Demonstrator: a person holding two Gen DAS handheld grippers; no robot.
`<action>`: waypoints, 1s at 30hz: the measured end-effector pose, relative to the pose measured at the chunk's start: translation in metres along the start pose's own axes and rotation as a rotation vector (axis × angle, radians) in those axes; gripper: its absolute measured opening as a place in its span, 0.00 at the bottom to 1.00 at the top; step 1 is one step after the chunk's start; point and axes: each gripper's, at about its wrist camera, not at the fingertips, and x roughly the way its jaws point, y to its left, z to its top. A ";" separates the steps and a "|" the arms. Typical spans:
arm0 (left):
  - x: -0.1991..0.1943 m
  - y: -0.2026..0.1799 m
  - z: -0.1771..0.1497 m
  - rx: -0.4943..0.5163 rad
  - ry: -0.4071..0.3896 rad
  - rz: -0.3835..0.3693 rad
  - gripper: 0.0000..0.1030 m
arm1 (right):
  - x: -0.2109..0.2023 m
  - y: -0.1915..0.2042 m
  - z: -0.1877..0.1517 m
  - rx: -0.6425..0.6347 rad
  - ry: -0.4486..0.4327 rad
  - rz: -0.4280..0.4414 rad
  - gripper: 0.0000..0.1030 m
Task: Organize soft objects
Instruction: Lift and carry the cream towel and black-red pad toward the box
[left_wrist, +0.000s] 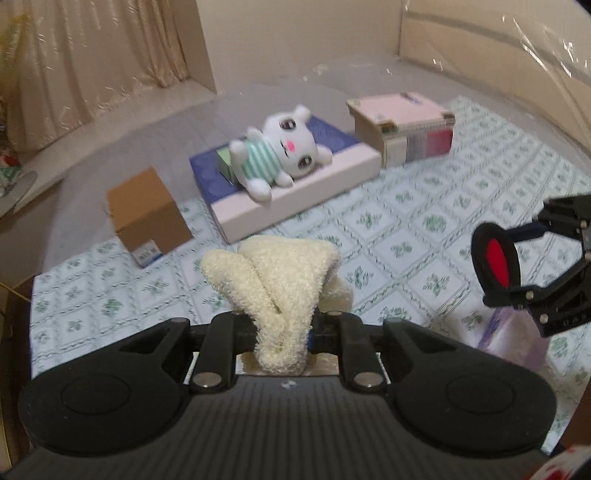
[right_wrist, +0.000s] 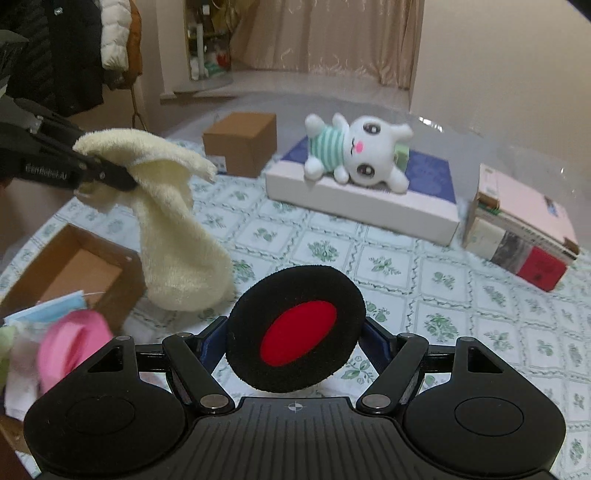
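1. Carrying is your step now, by my reading: both loads hang above the table (right_wrist: 461, 295), with its green-flowered cloth, and neither is placed yet.
2. Your left gripper (left_wrist: 282, 326) is clenched on the cream towel (left_wrist: 273, 273); in the right wrist view the towel (right_wrist: 173, 229) droops just beside the open box (right_wrist: 74, 266).
3. Your right gripper (right_wrist: 295, 332) is grasping the black pad with the red centre (right_wrist: 297, 332) across its width, jaws wide.
4. Next, you probably want the towel lowered into the open box and let go there; watch the hanging tail so it does not catch the box wall.
5. A blue mask (right_wrist: 51, 308) and a pink thing (right_wrist: 70, 347) lie blurred near that box.
6. The plush (left_wrist: 277, 147) lies on the flat box (left_wrist: 295, 192), untouched.
7. Writing: the left gripper's side bears small letters, too blurred to read surely; the label on the closed brown box (left_wrist: 147, 214) is unreadable.
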 end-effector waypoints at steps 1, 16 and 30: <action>-0.010 0.000 -0.001 -0.006 -0.011 0.006 0.15 | -0.008 0.003 -0.001 -0.001 -0.007 0.000 0.72; -0.137 0.002 -0.057 -0.081 -0.123 0.060 0.15 | -0.103 0.066 -0.040 -0.017 -0.106 0.023 0.72; -0.210 -0.012 -0.135 -0.125 -0.161 0.109 0.15 | -0.142 0.127 -0.086 -0.024 -0.145 0.098 0.72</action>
